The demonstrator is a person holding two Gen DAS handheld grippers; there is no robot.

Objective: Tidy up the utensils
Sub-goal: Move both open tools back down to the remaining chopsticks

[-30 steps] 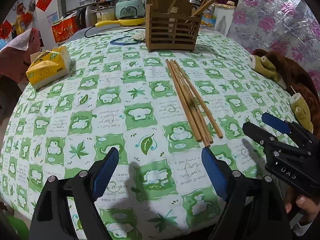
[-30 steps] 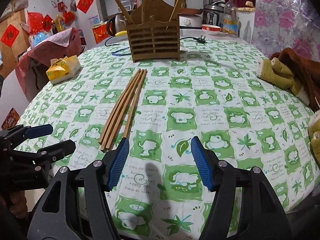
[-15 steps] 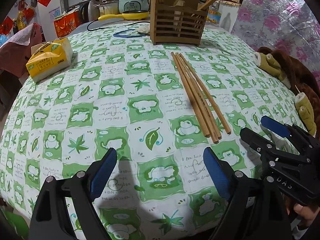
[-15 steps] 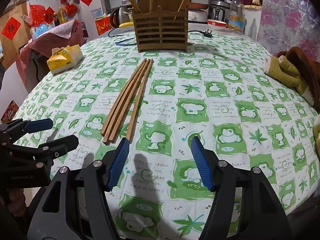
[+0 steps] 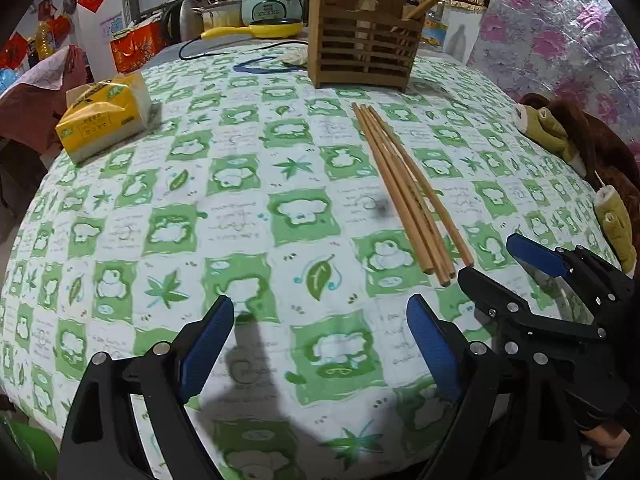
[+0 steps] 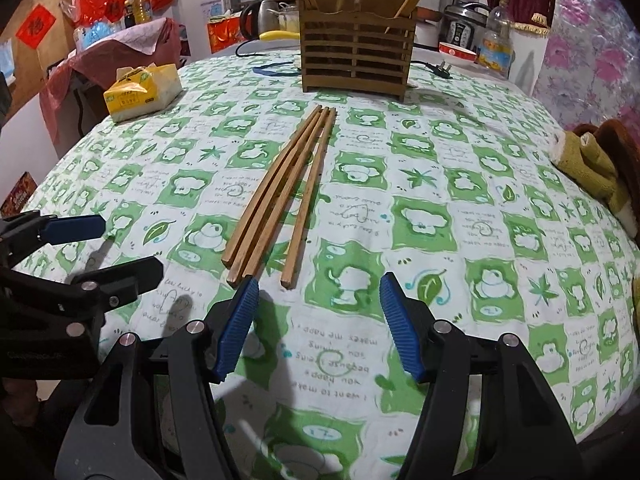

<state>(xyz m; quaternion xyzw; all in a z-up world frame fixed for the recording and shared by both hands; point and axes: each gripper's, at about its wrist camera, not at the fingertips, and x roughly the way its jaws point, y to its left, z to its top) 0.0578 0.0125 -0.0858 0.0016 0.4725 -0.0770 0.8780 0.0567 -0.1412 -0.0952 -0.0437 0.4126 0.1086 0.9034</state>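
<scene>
Both jaws gape empty — right gripper (image 6: 316,328) just short of the four long wooden chopsticks (image 6: 280,196), left gripper (image 5: 320,344) beside them. Risk: closing off-centre catches one stick — scattering the rest before the slatted wooden holder (image 6: 356,60).

Just ahead of the right gripper we read upside-down lines on the tablecloth (image 6: 332,364), "I want to make you happy" and "because being you makes me happy", while print on the yellow tissue pack (image 6: 140,92) and the red hangings (image 6: 36,26) stays too small to read.
</scene>
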